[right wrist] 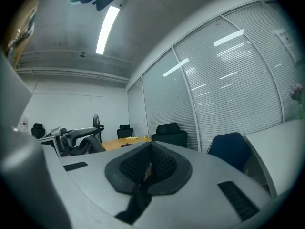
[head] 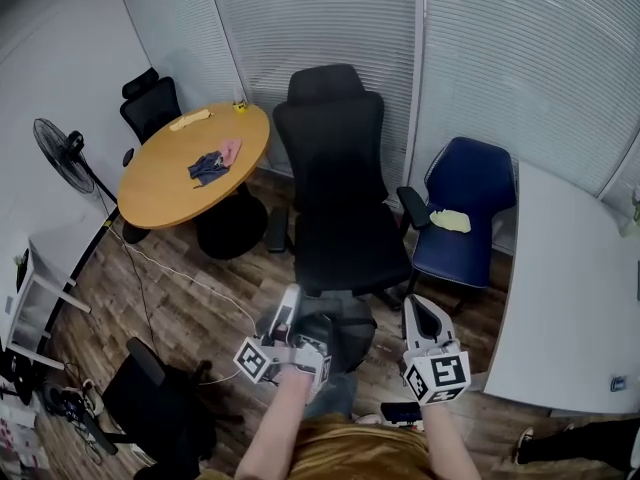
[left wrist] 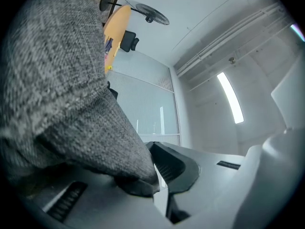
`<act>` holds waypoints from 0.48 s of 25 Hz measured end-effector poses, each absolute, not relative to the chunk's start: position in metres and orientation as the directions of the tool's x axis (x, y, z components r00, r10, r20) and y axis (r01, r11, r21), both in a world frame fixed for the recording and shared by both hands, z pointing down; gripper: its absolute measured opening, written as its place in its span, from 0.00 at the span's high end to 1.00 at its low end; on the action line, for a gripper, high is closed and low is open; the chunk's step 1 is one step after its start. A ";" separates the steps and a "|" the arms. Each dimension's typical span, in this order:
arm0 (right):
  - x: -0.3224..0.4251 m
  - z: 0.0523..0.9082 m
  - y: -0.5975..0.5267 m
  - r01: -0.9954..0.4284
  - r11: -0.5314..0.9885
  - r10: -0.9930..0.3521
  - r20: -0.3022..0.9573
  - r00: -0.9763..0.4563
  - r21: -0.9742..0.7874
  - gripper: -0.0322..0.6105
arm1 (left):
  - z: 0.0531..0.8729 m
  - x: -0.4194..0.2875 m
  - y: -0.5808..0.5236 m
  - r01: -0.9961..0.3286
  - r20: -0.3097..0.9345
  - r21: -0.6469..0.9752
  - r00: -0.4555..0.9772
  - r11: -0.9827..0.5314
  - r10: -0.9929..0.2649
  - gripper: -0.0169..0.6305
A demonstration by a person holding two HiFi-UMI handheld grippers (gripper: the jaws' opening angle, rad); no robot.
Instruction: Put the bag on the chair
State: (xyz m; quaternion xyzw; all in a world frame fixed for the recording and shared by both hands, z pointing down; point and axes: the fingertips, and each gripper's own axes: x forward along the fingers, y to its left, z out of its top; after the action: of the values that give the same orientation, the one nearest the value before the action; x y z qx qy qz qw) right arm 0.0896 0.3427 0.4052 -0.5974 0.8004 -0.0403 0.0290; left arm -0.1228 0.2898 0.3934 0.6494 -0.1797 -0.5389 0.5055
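I held both forearms out low in front of me, the grippers side by side. My left gripper [head: 288,308] was clamped on the bag [left wrist: 57,80], and my right gripper [head: 420,313] was pressed closed, empty.

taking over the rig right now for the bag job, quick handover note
Left gripper: shut on a fold of the grey knit bag.
Right gripper: jaws together, nothing between them, held level beside the left one.
Bag: hangs low in front of the person, just short of the black chair, whose seat is bare. The blue chair to the right has a yellow item on its seat.
Done: bag picked up and brought to the chair.
Left: lift it onto the seat, probably the black chair's, then open the left jaws and draw back.
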 end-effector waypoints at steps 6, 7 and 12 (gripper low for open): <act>0.091 0.423 0.278 -0.955 0.280 -0.958 0.028 -0.284 -0.100 0.93 | 0.413 -0.107 0.229 0.336 -0.506 0.856 0.378 -0.394 -0.776 0.94; 0.092 0.426 0.264 -0.956 0.276 -0.959 0.036 -0.281 -0.100 0.93 | 0.416 -0.105 0.216 0.341 -0.501 0.858 0.382 -0.386 -0.777 0.94; 0.095 0.438 0.183 -0.963 0.247 -0.964 0.073 -0.256 -0.108 0.93 | 0.426 -0.094 0.135 0.365 -0.480 0.866 0.416 -0.341 -0.773 0.94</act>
State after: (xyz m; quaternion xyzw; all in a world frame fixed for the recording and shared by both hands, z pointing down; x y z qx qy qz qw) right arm 0.0949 0.1828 0.4379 -0.6100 0.7897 -0.0650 0.0042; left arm -0.0942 0.1345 0.4256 0.6357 -0.1604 -0.5162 0.5510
